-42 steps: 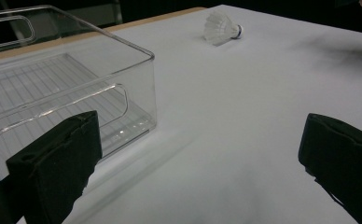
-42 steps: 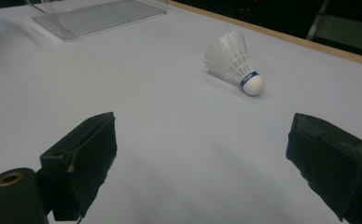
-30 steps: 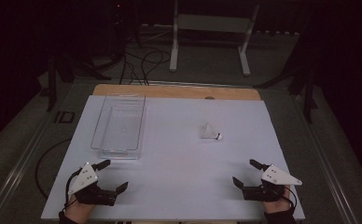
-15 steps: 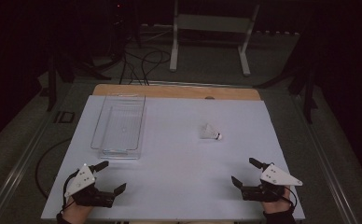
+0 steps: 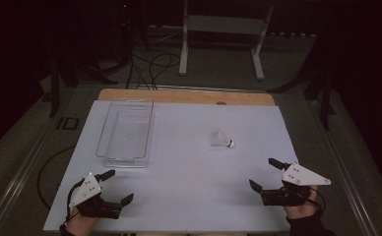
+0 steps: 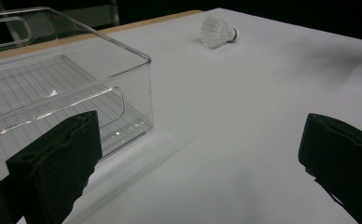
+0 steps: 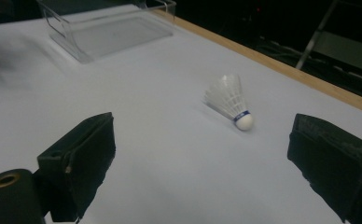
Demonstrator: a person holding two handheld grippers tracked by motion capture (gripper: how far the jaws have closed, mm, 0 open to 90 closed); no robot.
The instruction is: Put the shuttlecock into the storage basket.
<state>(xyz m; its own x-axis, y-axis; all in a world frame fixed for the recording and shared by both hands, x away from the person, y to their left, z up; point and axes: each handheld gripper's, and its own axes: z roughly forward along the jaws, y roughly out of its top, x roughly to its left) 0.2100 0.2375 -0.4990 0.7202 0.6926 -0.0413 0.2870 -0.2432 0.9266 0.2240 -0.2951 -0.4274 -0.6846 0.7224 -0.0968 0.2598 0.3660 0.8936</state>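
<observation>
Feathers and a rounded cork tip with a blue band make up the small white shuttlecock [image 5: 221,140], which lies on its side on the white-topped desk [image 5: 189,167], ahead of our right gripper [image 5: 269,174] and well apart from it. In the right gripper view the shuttlecock [image 7: 230,103] sits between the lines of the two black fingers [image 7: 79,163] but far beyond their tips, cork end turned toward the right-hand finger. Those fingers stand wide apart and hold nothing. Our left gripper [image 5: 117,187] rests near the front edge of the desk, its fingers [image 6: 58,163] also spread wide and empty. Just ahead of the left-hand finger in the left gripper view stands the clear rectangular plastic bin [image 6: 67,88], its near corner close in front of that finger but not touching it; the shuttlecock [image 6: 218,32] shows far off beyond the gap between the fingers, toward the back of the desk. From the high view the clear bin [image 5: 126,132] sits ahead of our left gripper, and the shuttlecock lies to the right of it with bare white surface between them. A strip of bare wood [image 5: 184,96] shows along the far edge of the desk, beyond both things. Each gripper carries a grey three-cornered plate on top, and our hands hold both from the near side.
</observation>
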